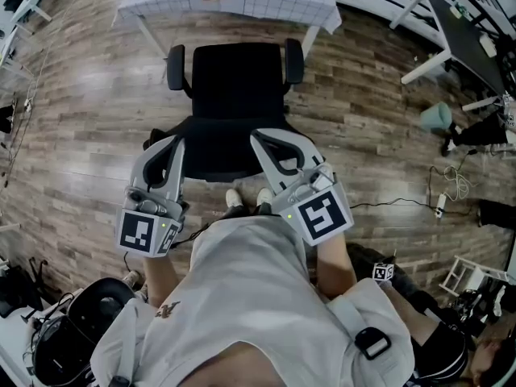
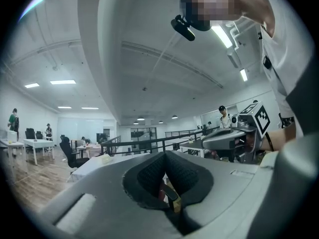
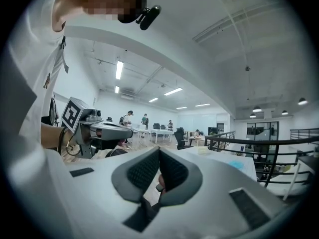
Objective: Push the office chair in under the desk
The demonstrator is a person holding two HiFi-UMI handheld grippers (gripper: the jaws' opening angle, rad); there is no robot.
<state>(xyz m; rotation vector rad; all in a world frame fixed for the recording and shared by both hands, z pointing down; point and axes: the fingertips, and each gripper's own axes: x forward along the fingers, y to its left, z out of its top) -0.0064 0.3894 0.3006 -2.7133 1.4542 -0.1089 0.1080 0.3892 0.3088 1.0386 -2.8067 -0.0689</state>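
"Where's the office chair [image 1: 239,87]?"

"On the wood floor [image 1: 89,119], just short of the counter [image 1: 274,2]. Its seat faces the counter and it's not yet under it."

"And the claws?"

"The left claw [image 1: 174,145] and right claw [image 1: 260,139] are both clenched with nothing in them. Their tips are at either side of the backrest [image 1: 222,147]. I can't tell whether they touch it."

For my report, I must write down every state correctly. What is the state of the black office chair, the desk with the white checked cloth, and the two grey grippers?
Black office chair: upright, seat empty, standing clear of the desk, not pushed under.
Desk with white checked cloth: covered, nothing under its near edge.
Left grey gripper: shut, empty, beside the backrest; contact unclear.
Right grey gripper: shut, empty, beside the backrest; contact unclear.
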